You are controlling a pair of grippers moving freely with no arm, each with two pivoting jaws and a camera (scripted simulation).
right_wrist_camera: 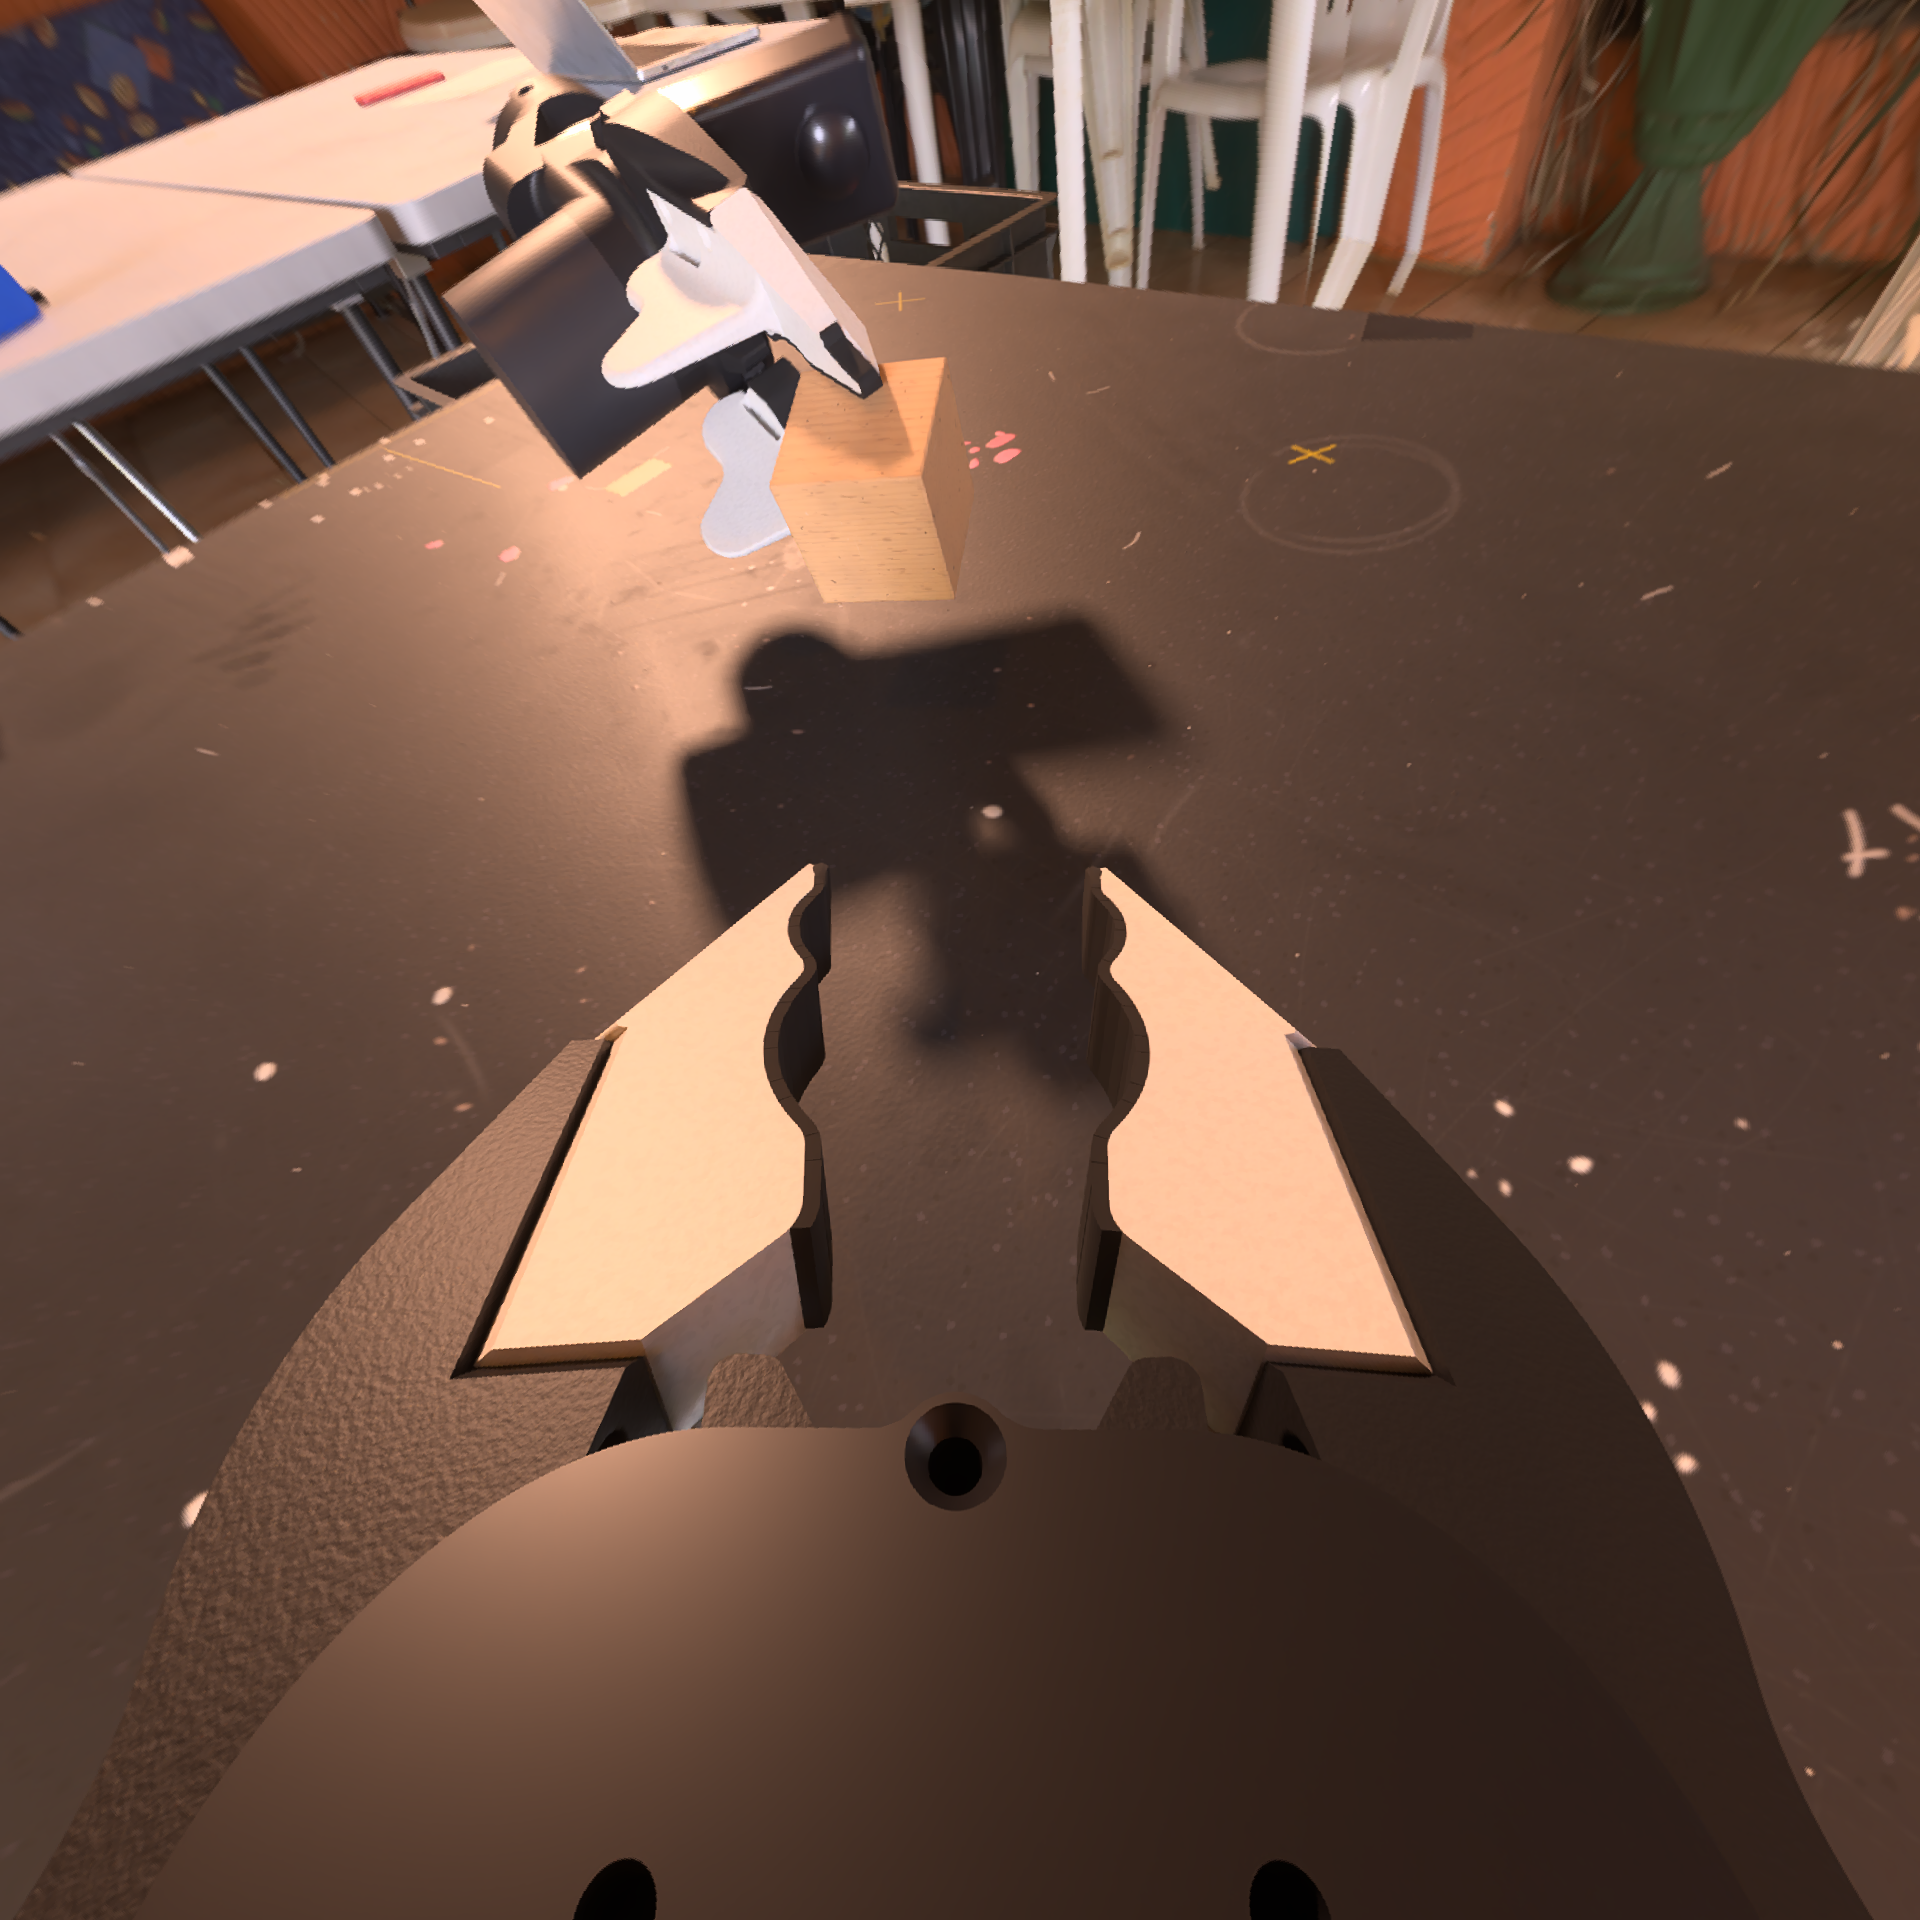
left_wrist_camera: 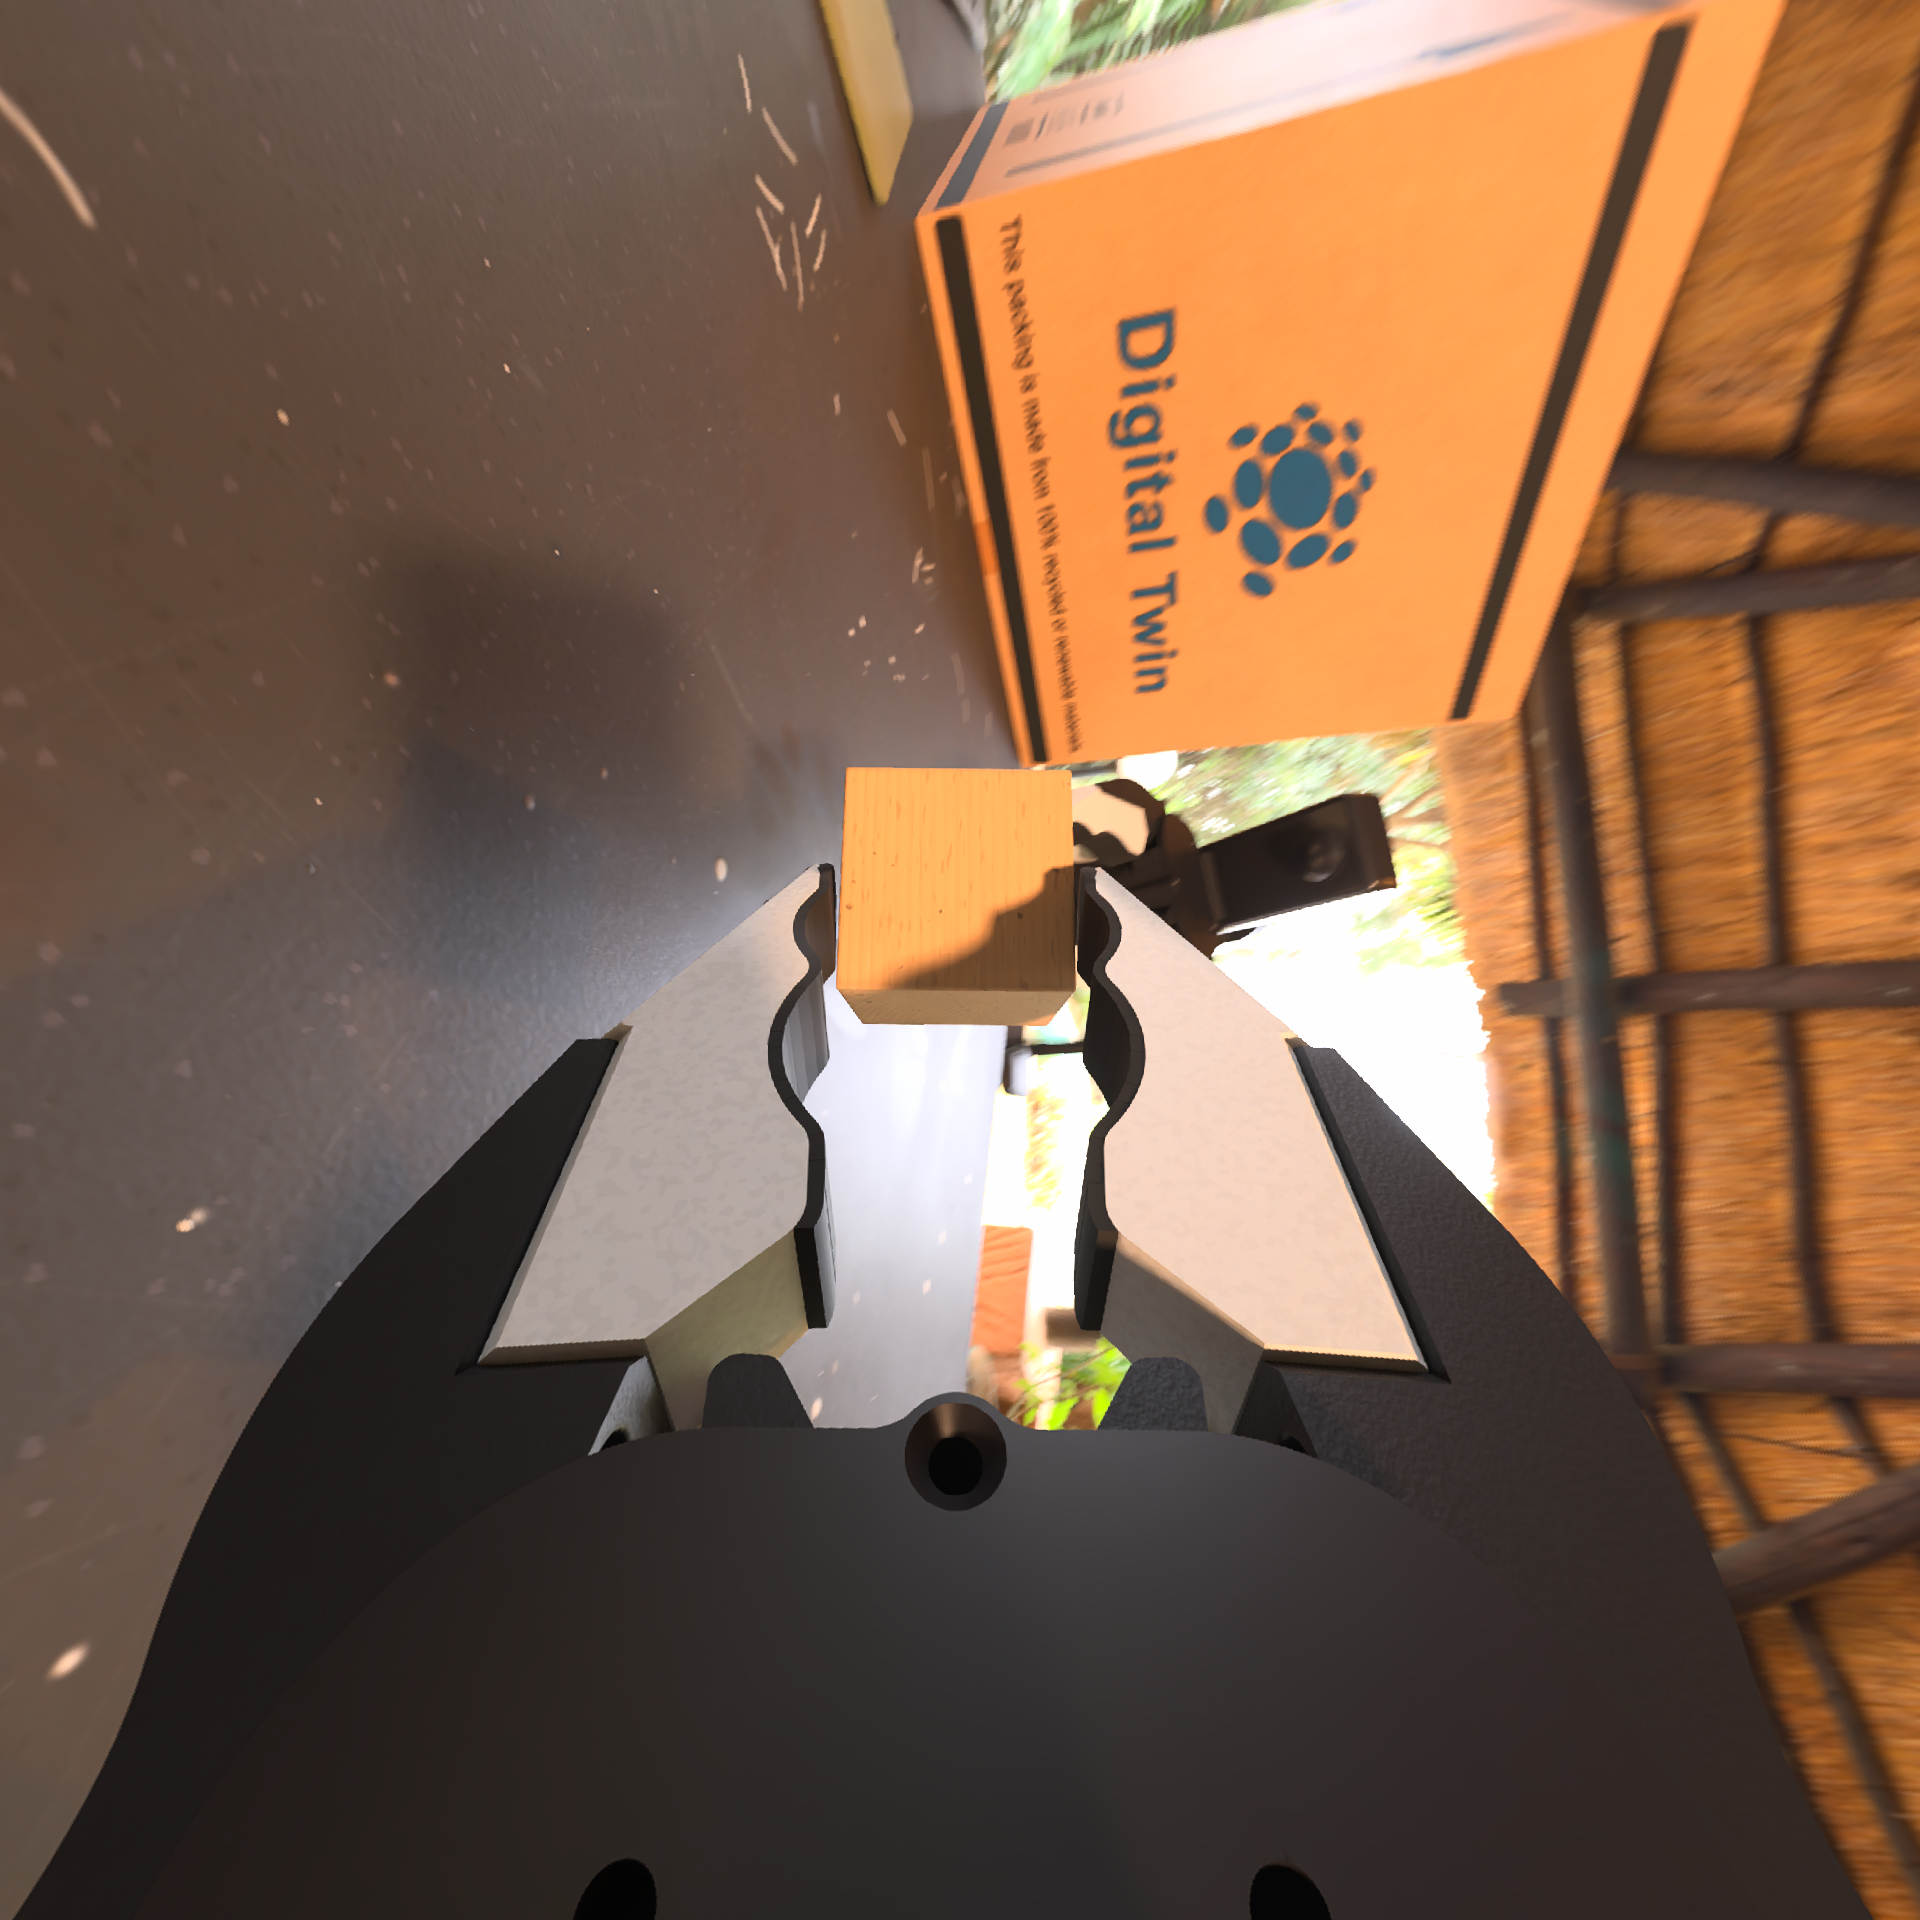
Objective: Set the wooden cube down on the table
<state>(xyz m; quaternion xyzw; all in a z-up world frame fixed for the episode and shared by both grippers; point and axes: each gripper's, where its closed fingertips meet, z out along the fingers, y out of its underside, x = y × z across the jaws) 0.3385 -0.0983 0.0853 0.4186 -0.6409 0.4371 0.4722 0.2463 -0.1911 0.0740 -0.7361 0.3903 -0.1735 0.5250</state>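
The wooden cube point(left_wrist_camera: 956, 894) is a pale wood block clamped between the tips of my left gripper point(left_wrist_camera: 956, 883). In the right wrist view the cube point(right_wrist_camera: 883, 488) hangs a little above the dark table point(right_wrist_camera: 1351, 831), held by the left gripper point(right_wrist_camera: 800, 447) from the upper left; their shadow falls on the table nearer to me. My right gripper point(right_wrist_camera: 956, 883) is open and empty, low over the table, well short of the cube. It shows beyond the cube in the left wrist view point(left_wrist_camera: 1247, 862).
An orange cardboard box point(left_wrist_camera: 1299, 416) stands on the table point(left_wrist_camera: 416, 623) near the cube. A chalk circle point(right_wrist_camera: 1351, 494) marks the table right of the cube. White folding tables point(right_wrist_camera: 208, 208) and white chairs point(right_wrist_camera: 1247, 104) stand beyond the table's far edge.
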